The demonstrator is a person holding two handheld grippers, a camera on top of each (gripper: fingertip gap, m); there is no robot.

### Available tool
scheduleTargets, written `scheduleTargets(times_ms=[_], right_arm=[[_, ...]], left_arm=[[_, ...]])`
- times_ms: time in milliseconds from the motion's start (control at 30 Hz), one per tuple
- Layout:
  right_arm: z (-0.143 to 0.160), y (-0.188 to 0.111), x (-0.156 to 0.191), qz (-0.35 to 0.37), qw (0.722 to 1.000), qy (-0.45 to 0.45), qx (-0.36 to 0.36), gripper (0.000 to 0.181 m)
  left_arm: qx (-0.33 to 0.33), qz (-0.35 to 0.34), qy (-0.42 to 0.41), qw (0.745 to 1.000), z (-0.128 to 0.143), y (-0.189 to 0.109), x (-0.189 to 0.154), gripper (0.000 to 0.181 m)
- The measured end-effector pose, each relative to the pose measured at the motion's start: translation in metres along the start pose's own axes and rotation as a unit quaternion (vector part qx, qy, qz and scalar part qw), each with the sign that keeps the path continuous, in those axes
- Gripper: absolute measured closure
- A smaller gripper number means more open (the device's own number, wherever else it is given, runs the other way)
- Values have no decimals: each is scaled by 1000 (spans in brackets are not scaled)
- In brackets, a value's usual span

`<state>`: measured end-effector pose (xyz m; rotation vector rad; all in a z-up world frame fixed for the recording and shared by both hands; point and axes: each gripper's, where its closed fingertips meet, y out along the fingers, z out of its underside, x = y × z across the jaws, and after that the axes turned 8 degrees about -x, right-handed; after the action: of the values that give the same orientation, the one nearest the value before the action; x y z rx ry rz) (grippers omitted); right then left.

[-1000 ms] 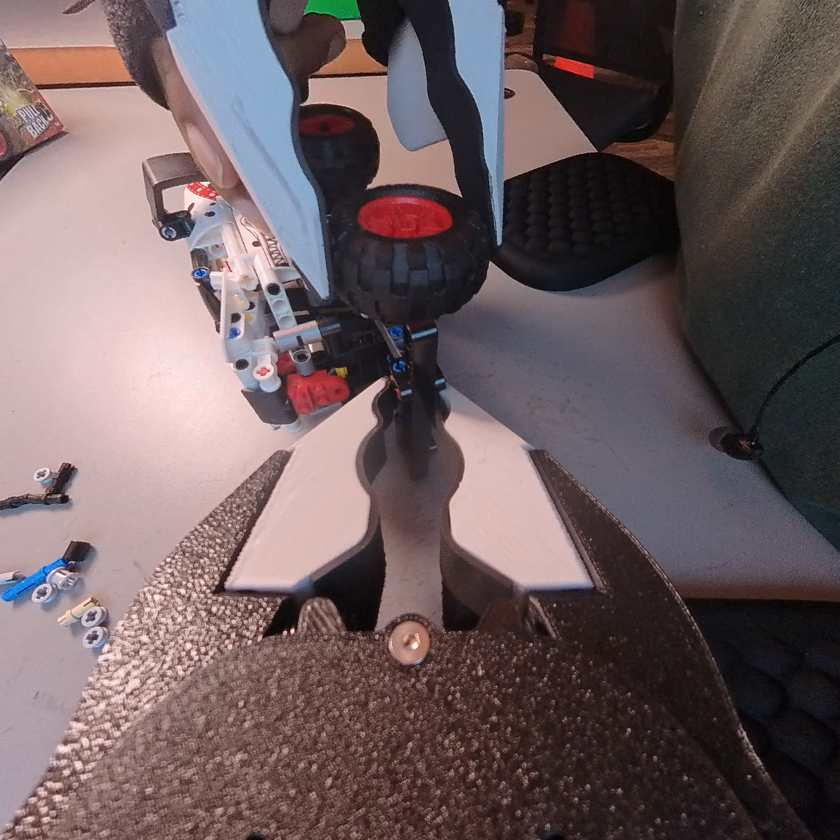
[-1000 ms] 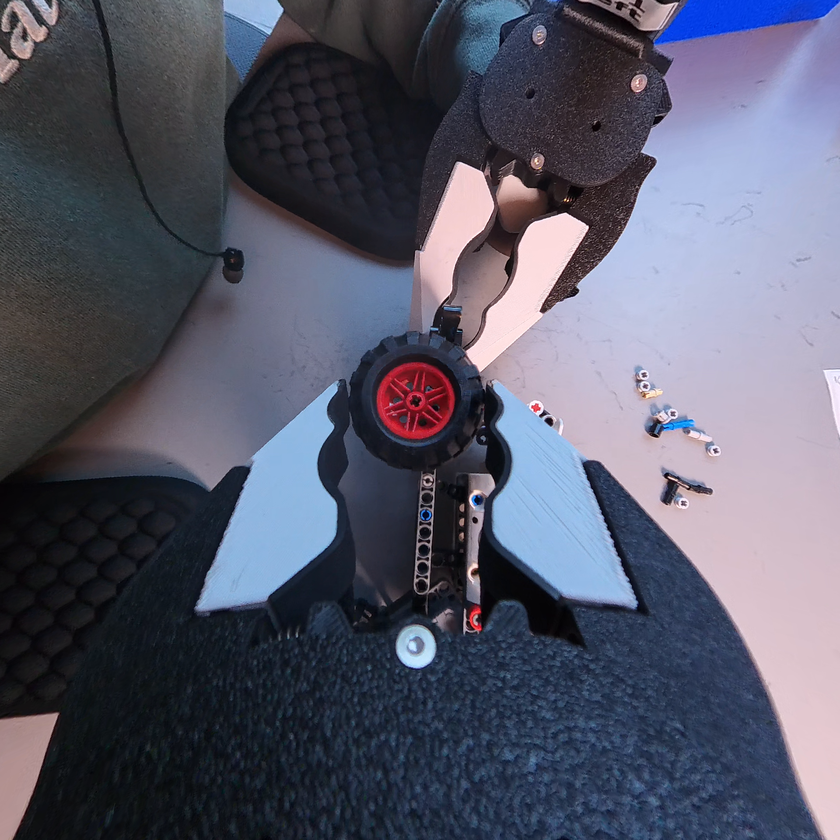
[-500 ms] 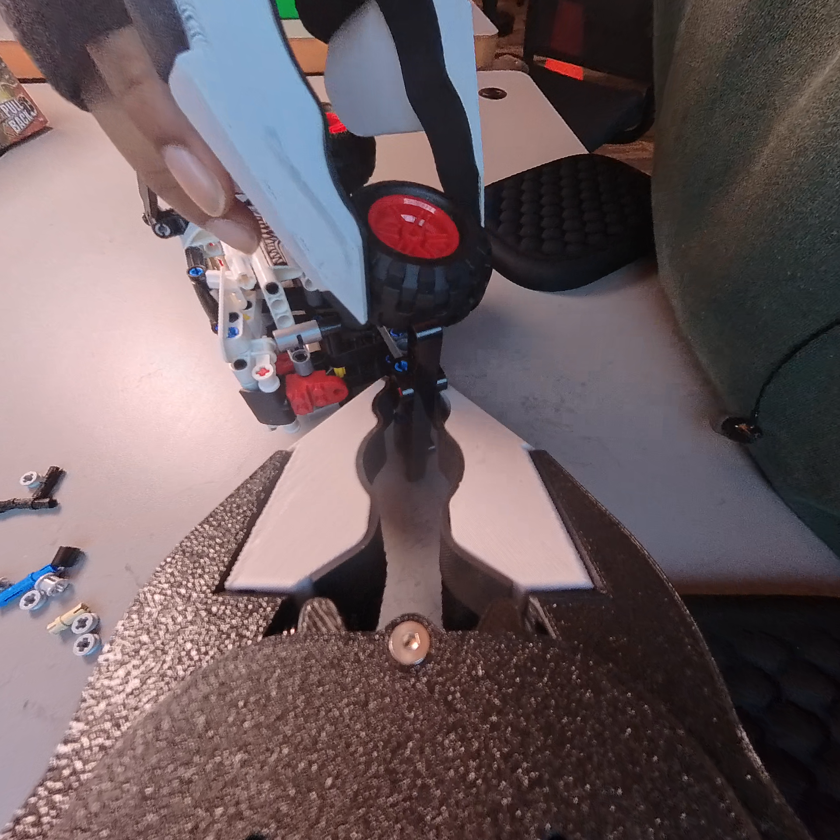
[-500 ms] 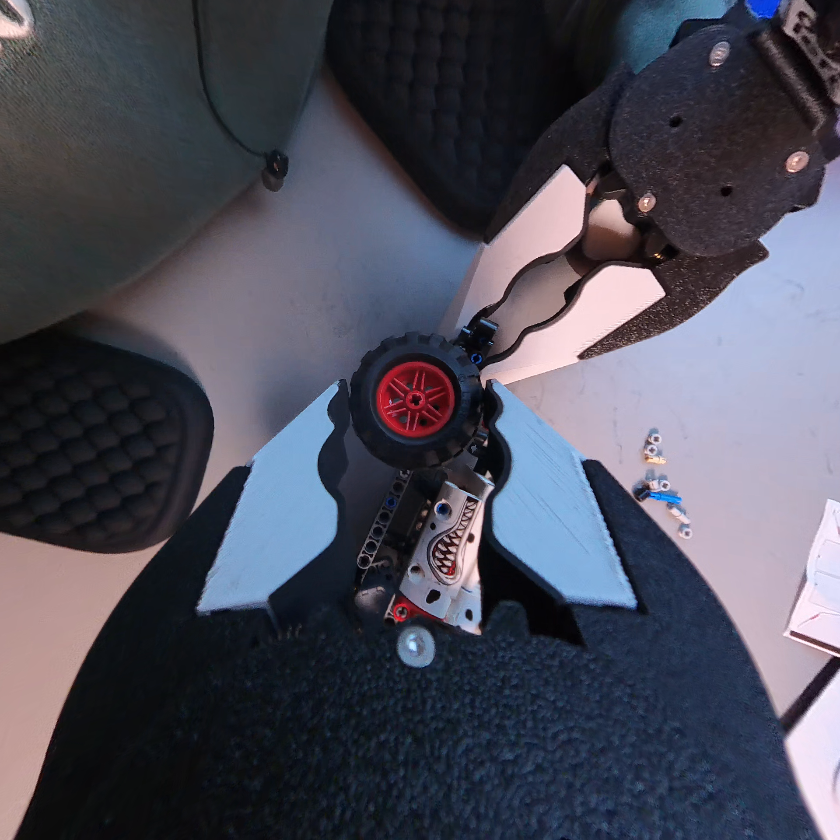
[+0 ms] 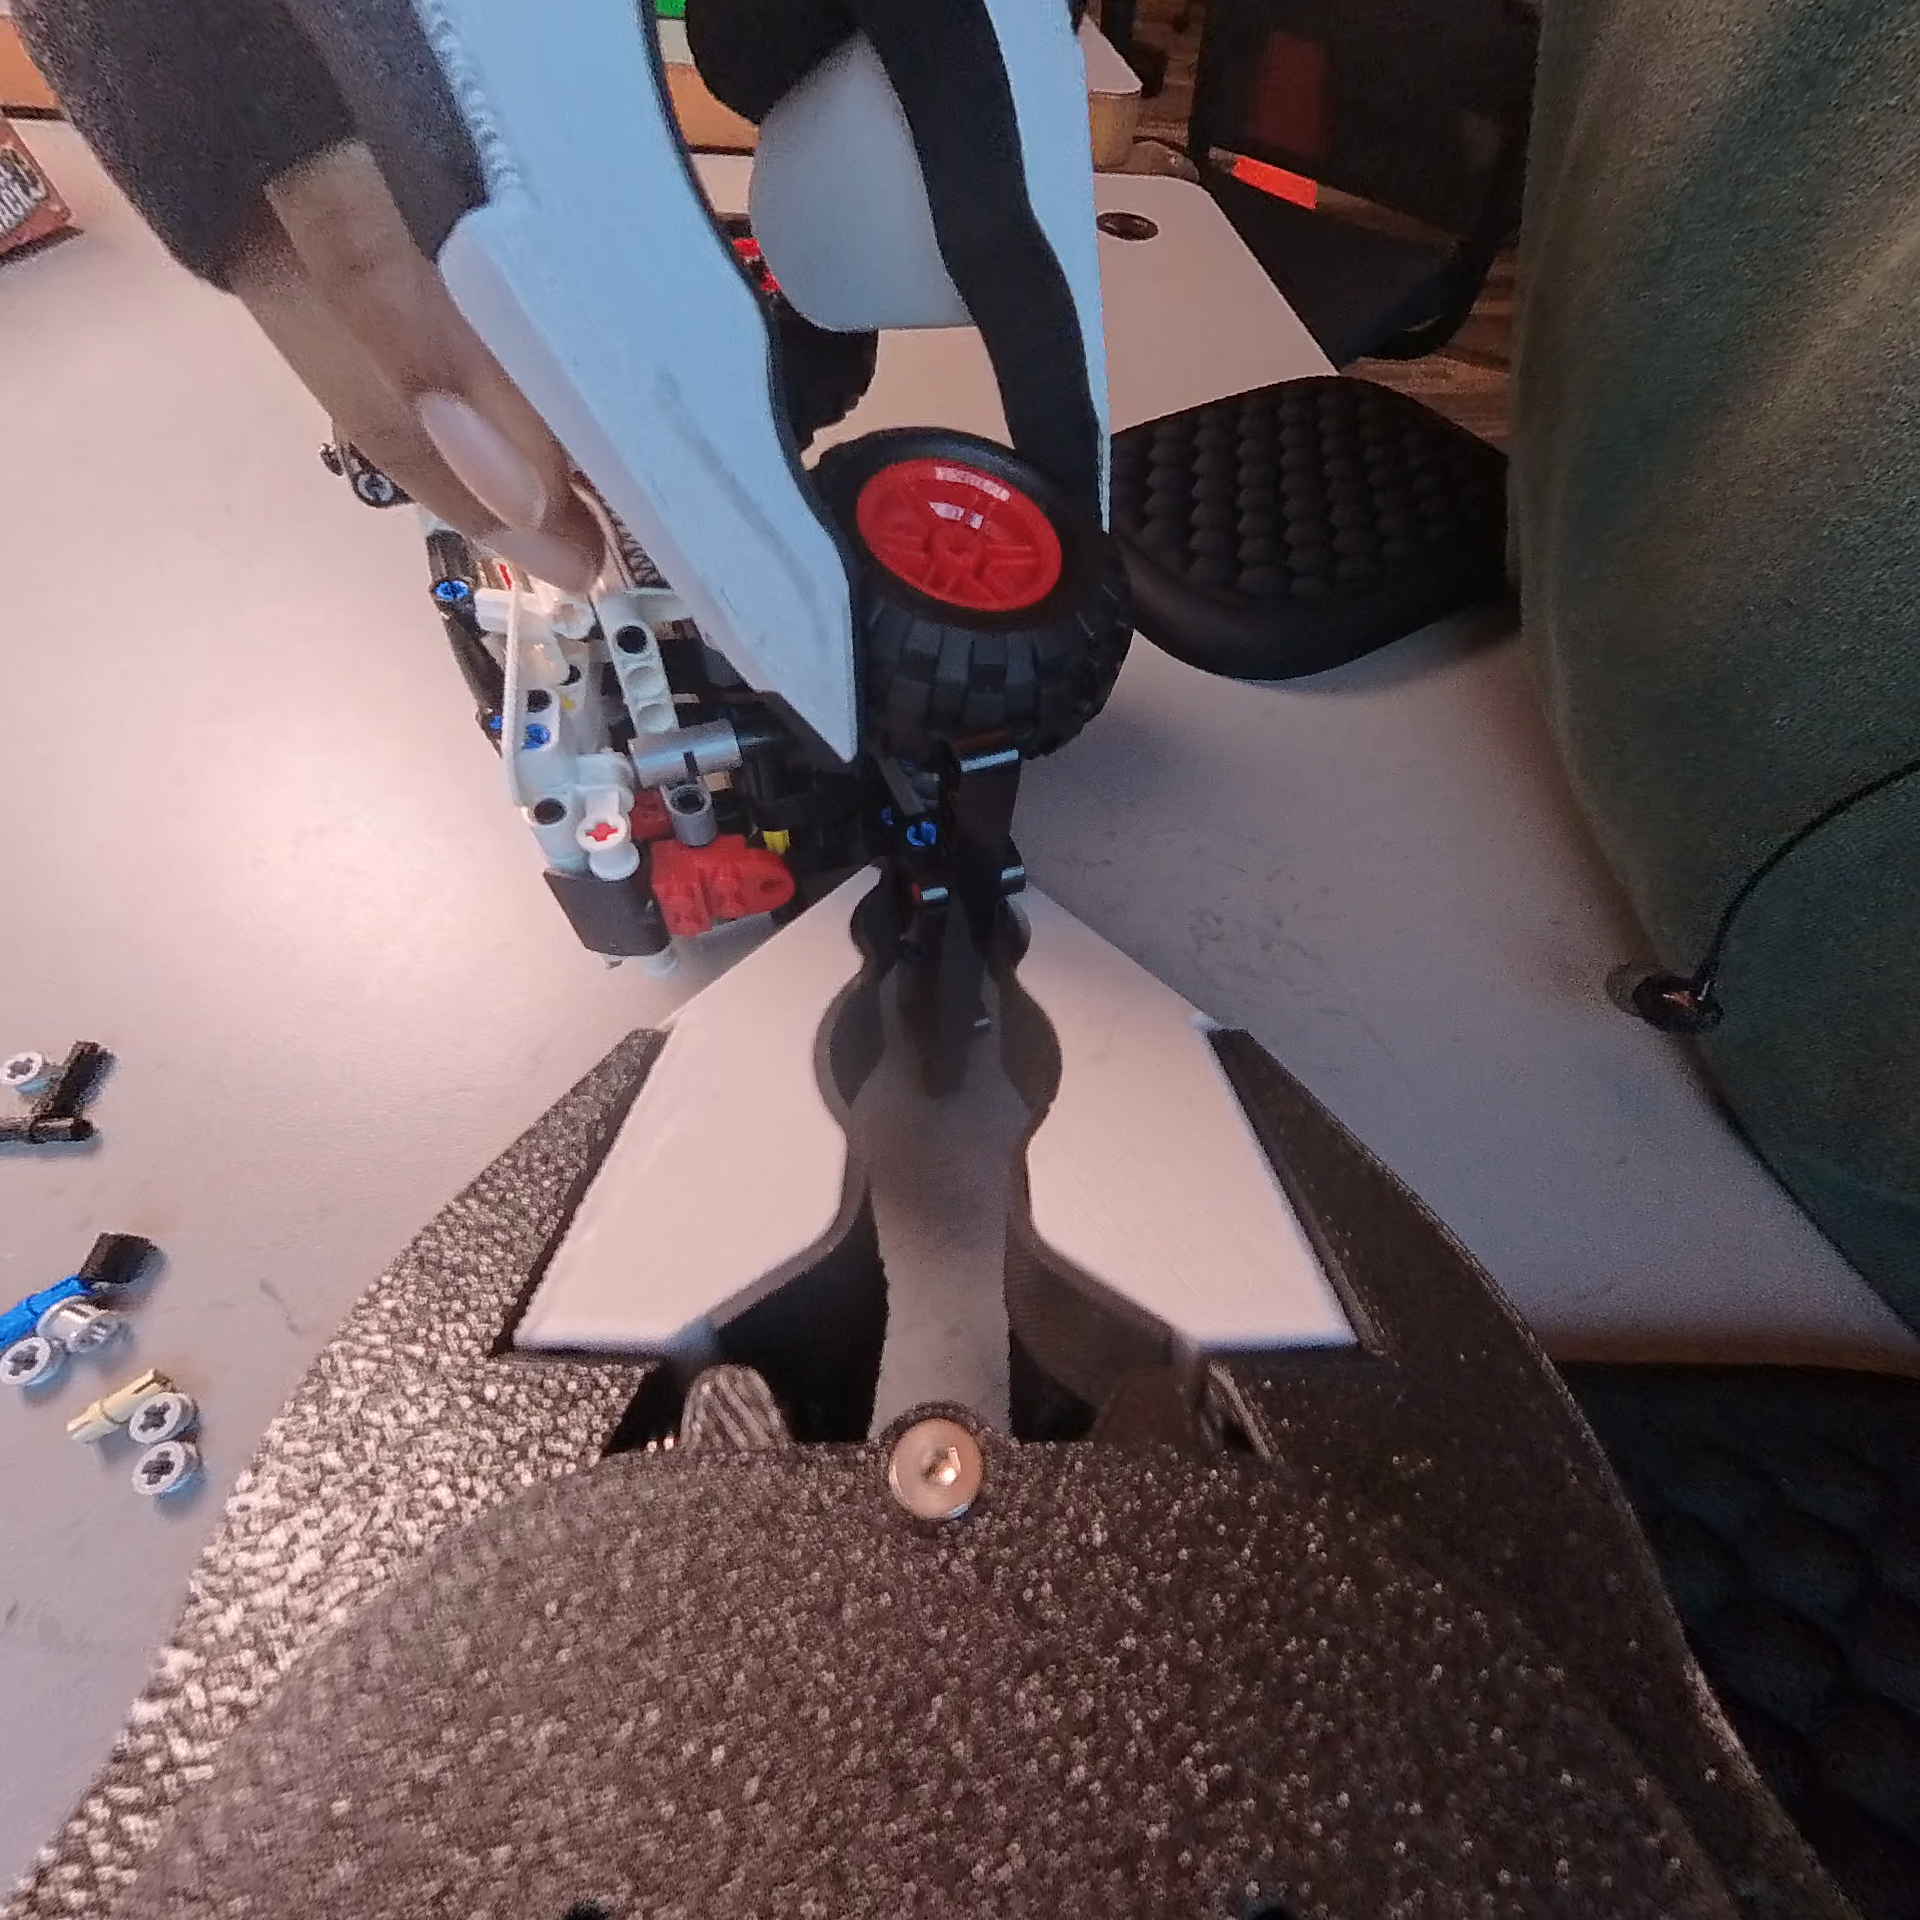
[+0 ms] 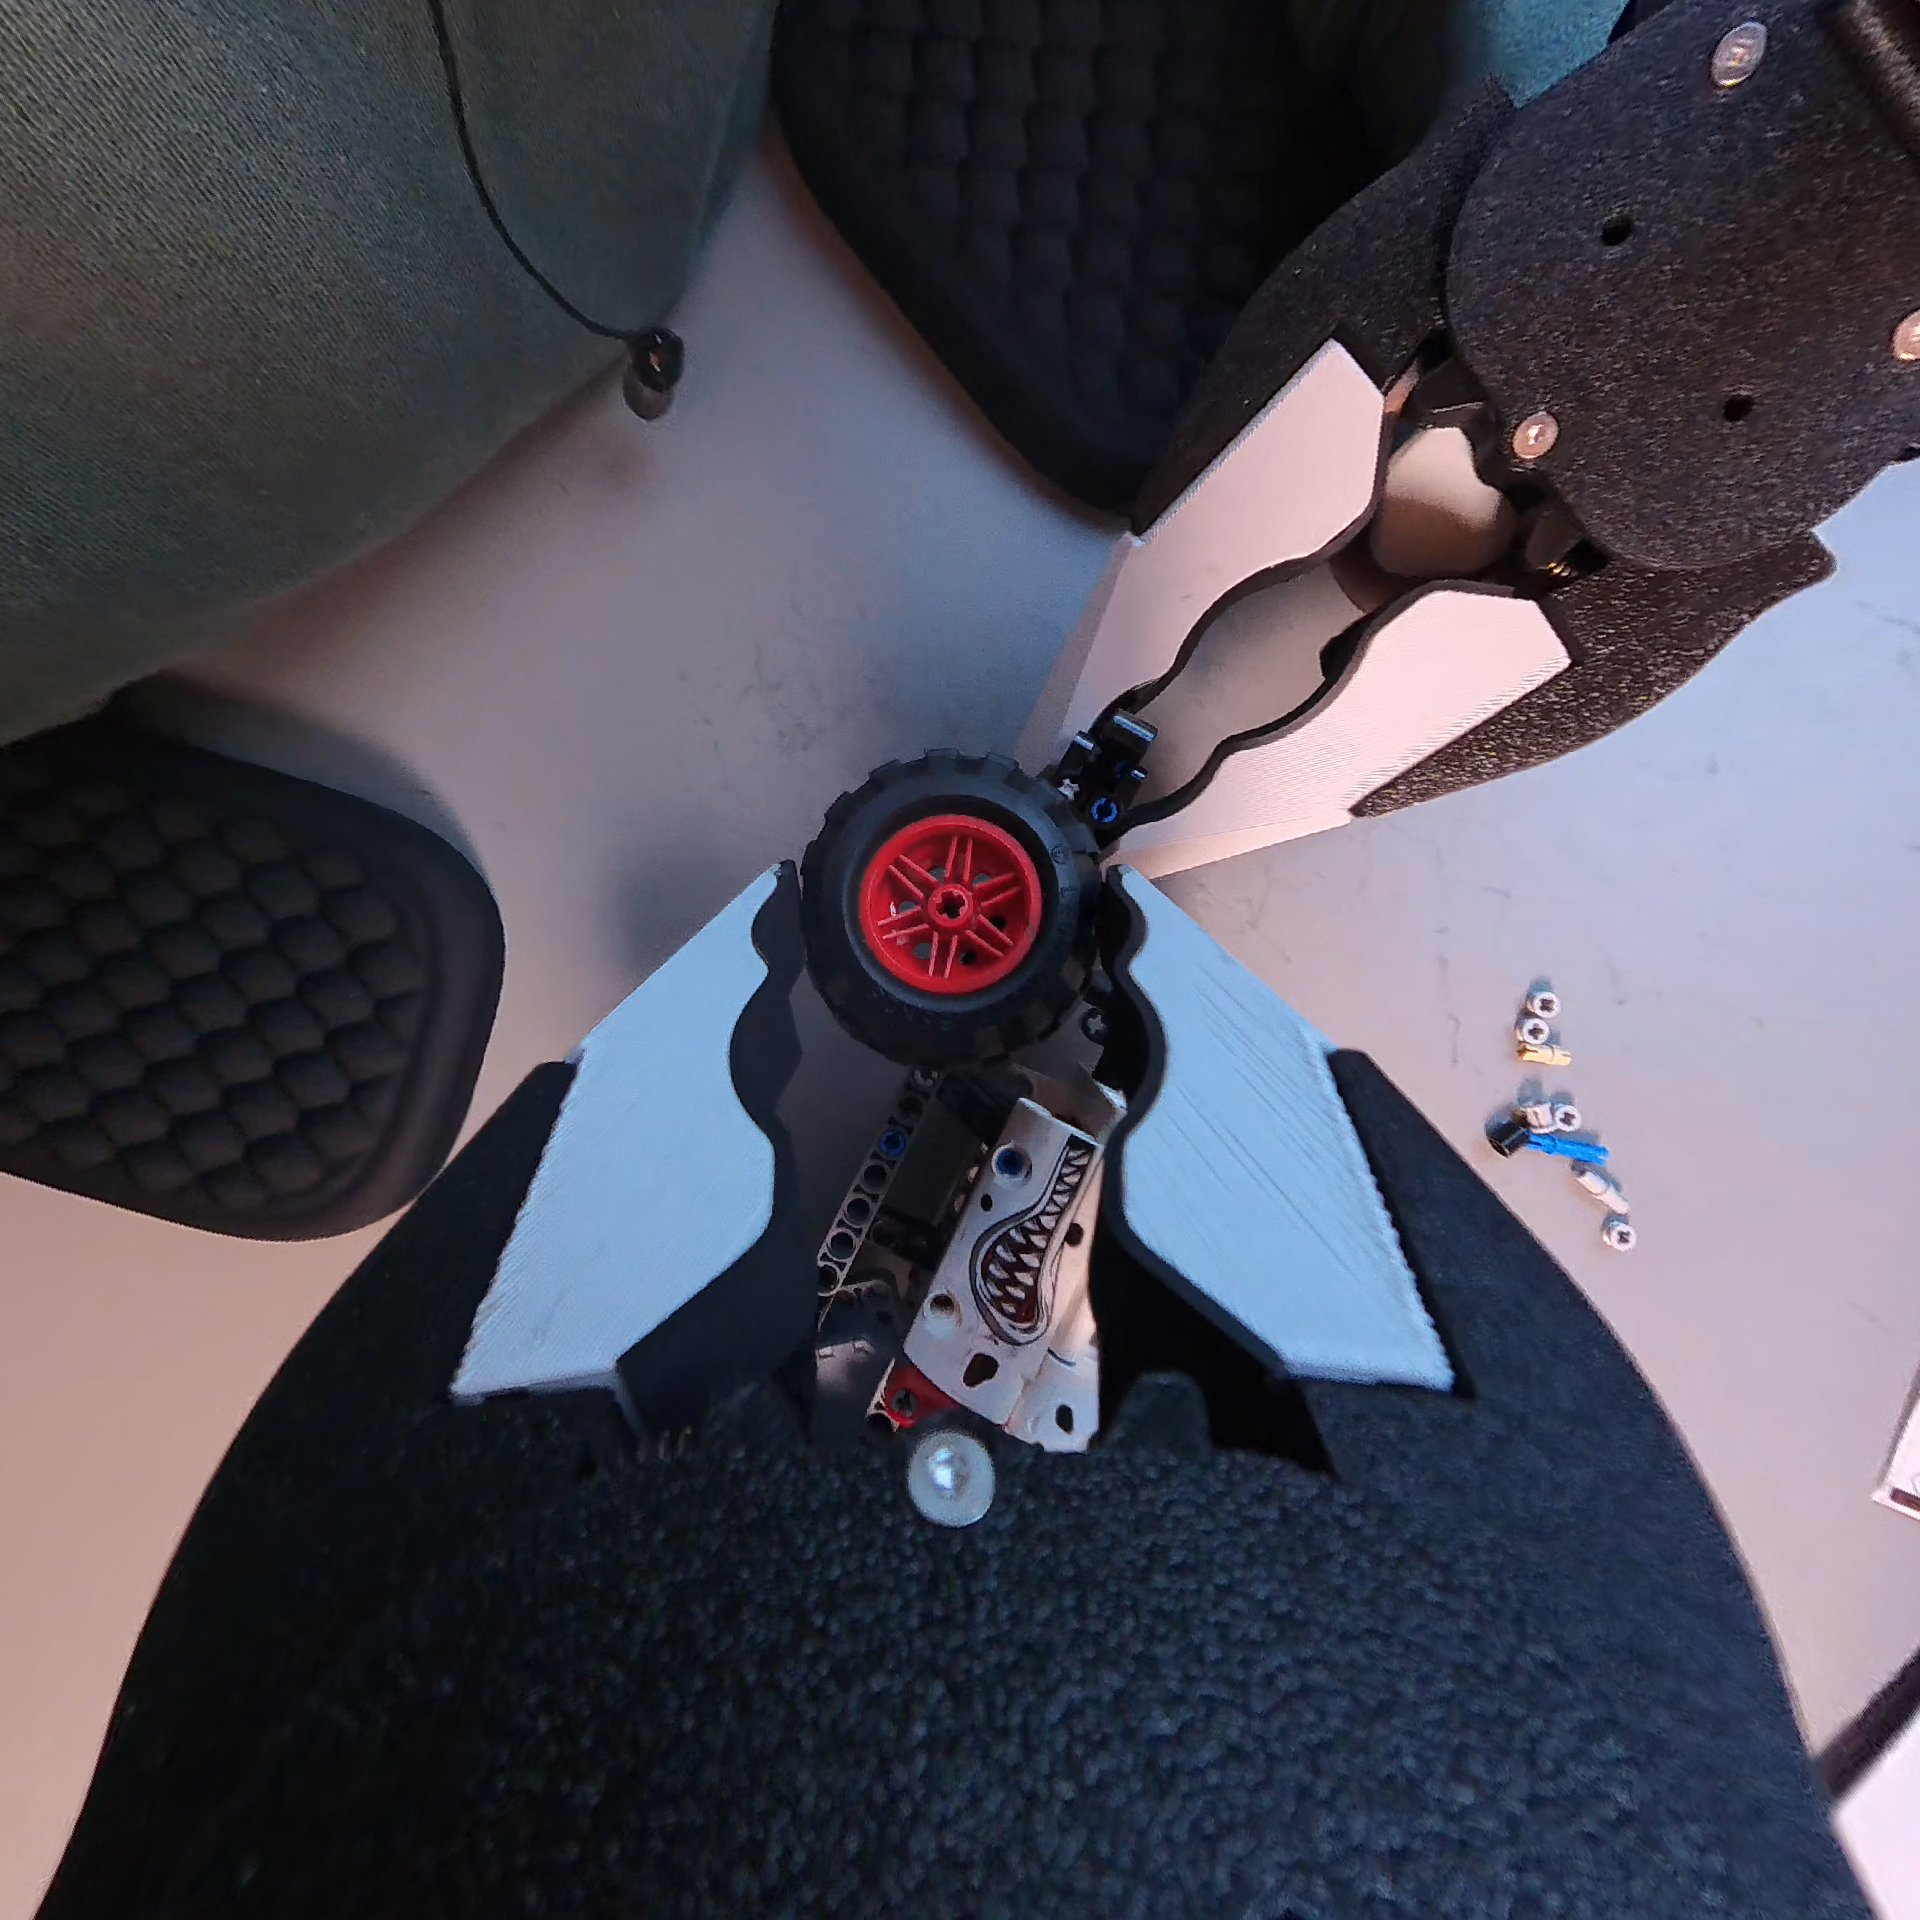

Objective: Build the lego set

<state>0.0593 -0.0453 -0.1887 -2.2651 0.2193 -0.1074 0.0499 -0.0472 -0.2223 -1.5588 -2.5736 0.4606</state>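
A white, black and red lego car [image 5: 623, 727] with shark-teeth side panel [image 6: 1023, 1247] is held above the table. My right gripper [image 6: 945, 914] is shut on its black wheel with a red hub [image 6: 951, 909], which also shows in the left wrist view [image 5: 961, 540]. My left gripper [image 5: 940, 914] is shut on a black lego piece [image 5: 951, 935] that sticks out of the car just below that wheel; it also shows in the right wrist view [image 6: 1117, 748]. A person's finger [image 5: 468, 457] rests on the right gripper, over the car's white beams.
Several small loose lego pins and connectors [image 5: 83, 1340] lie on the grey table [image 5: 208, 727], also in the right wrist view [image 6: 1558, 1132]. A person in green clothing [image 5: 1714, 520] sits close, with black mesh pads [image 5: 1299, 520] at the table edge. Paper [image 6: 1901, 1475] lies right. Spacing between my two grippers at the tips: around 4 cm.
The right gripper has rotated with the car, so the shark-teeth panel has come into its view. The left gripper stays shut on the black piece.
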Motion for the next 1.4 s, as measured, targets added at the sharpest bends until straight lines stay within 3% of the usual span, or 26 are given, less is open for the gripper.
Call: scheduleTargets(times_ms=[300,400,1067,1267,1400], right_arm=[[-8,-14,-2,77,995,54,21,118],[-8,-18,-3,100,993,44,47,130],[-3,-9,1,89,992,79,41,139],[-5,-17,-2,124,985,106,61,132],[-14,-24,3,134,981,103,94,148]], left_arm=[[0,-1,-6,1000,0,0,1,168],[1,-2,-7,1000,0,0,1,168],[6,4,-10,1000,0,1,0,168],[4,-2,-10,1000,0,1,2,169],[4,-2,-9,1000,0,1,1,169]])
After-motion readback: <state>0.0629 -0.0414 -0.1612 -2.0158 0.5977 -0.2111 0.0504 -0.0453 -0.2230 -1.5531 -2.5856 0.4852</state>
